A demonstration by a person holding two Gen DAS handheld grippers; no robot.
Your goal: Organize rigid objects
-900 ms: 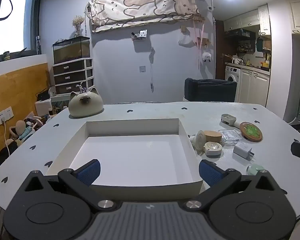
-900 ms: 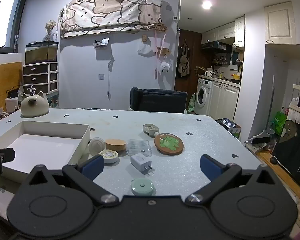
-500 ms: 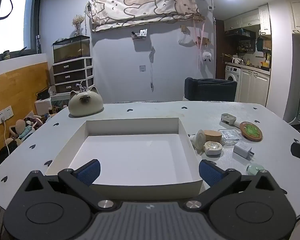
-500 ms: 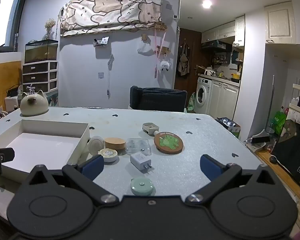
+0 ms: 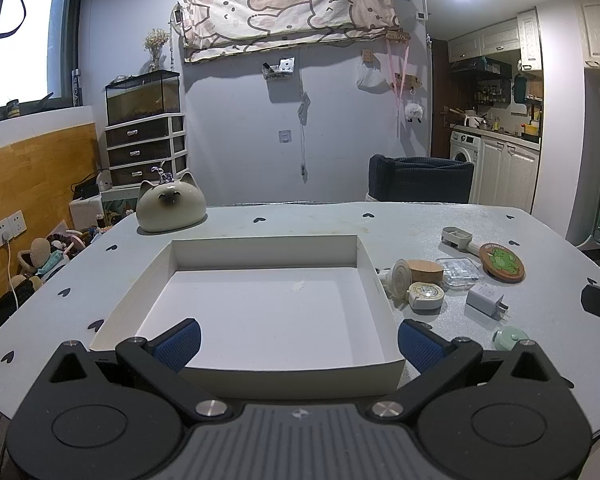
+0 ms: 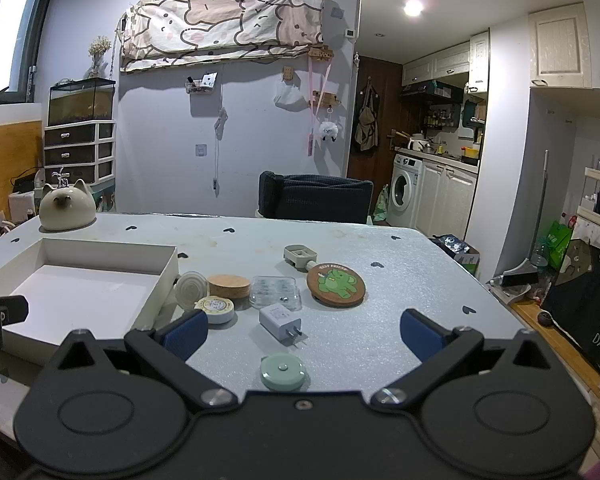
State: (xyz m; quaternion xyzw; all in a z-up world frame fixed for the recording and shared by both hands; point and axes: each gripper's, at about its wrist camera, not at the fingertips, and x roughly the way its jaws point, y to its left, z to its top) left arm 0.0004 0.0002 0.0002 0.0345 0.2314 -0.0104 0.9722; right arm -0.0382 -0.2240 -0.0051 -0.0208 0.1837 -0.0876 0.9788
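Observation:
A shallow white tray (image 5: 372, 270) (image 6: 162, 280) lies empty on the grey table. To its right sit small items: a white charger plug (image 6: 280, 322) (image 5: 485, 300), a mint round case (image 6: 282, 371) (image 5: 510, 338), a cork disc (image 6: 229, 285), a round tape roll (image 6: 215, 309), a clear plastic box (image 6: 275, 291), a wooden coaster with a green elephant (image 6: 336, 283) (image 5: 502, 261), and a small grey dish (image 6: 299, 255). My left gripper (image 5: 298, 342) hangs open over the tray's near edge. My right gripper (image 6: 302, 332) stands open above the mint case, holding nothing.
A cat-shaped ceramic pot (image 5: 170, 208) stands at the table's far left corner. A dark chair (image 6: 316, 198) is behind the table's far edge. The table's right edge drops off toward a kitchen area with a washing machine (image 6: 408, 190).

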